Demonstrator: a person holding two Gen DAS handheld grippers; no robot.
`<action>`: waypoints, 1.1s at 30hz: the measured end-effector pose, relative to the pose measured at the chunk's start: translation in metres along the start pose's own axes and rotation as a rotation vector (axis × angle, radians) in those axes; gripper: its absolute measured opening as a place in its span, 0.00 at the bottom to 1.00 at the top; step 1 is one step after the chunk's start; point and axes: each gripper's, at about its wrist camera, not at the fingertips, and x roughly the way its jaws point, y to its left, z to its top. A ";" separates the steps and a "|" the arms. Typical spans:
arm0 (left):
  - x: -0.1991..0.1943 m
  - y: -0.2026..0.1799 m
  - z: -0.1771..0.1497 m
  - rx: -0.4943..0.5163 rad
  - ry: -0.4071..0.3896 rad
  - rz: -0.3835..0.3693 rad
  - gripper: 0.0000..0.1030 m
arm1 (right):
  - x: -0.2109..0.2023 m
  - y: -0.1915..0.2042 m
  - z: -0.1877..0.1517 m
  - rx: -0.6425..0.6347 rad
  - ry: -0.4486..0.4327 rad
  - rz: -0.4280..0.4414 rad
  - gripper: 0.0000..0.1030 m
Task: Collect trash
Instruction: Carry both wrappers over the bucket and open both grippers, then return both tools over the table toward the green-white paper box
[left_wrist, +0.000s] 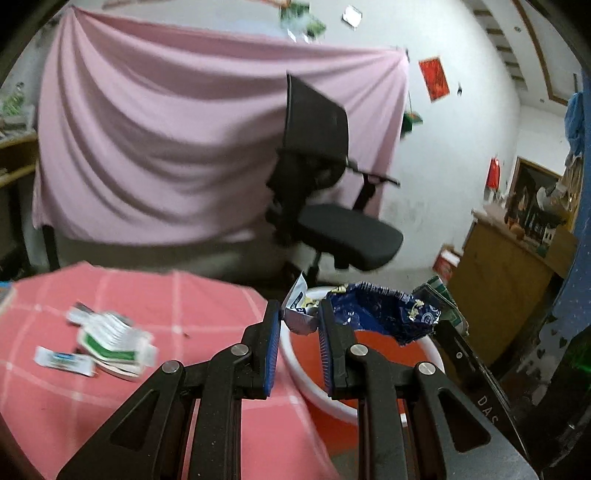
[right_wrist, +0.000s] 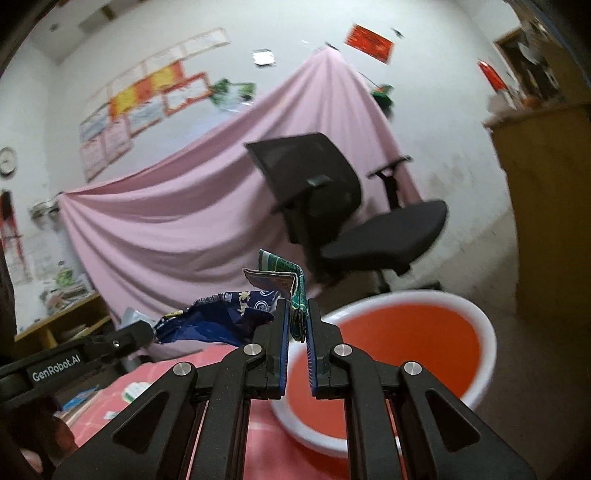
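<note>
My left gripper (left_wrist: 300, 311) is shut on a crumpled blue and white snack wrapper (left_wrist: 380, 314), which hangs over the red basin with a white rim (left_wrist: 295, 363). My right gripper (right_wrist: 297, 305) is shut on a folded green carton (right_wrist: 280, 271), held above the near edge of the same basin (right_wrist: 484, 332). The blue wrapper (right_wrist: 221, 314) shows to its left, with the left gripper's body (right_wrist: 110, 343) beside it. In the left wrist view the green carton (left_wrist: 441, 295) sits just right of the wrapper. A green and white packet (left_wrist: 110, 341) and a small white sachet (left_wrist: 62, 360) lie on the pink checked tablecloth (left_wrist: 166, 295).
A black office chair (left_wrist: 332, 206) stands behind the basin, in front of a hanging pink sheet (left_wrist: 166, 147). A wooden cabinet (left_wrist: 498, 280) with clutter on top is at the right. The basin sits at the table's right edge.
</note>
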 end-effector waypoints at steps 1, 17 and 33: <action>0.006 -0.002 0.001 -0.006 0.019 0.000 0.16 | 0.004 -0.005 -0.001 0.015 0.025 -0.014 0.07; 0.073 -0.005 -0.013 -0.123 0.284 -0.001 0.18 | 0.029 -0.043 -0.019 0.118 0.217 -0.127 0.11; 0.031 0.018 -0.013 -0.067 0.179 0.154 0.41 | 0.014 -0.020 -0.013 0.054 0.116 -0.057 0.47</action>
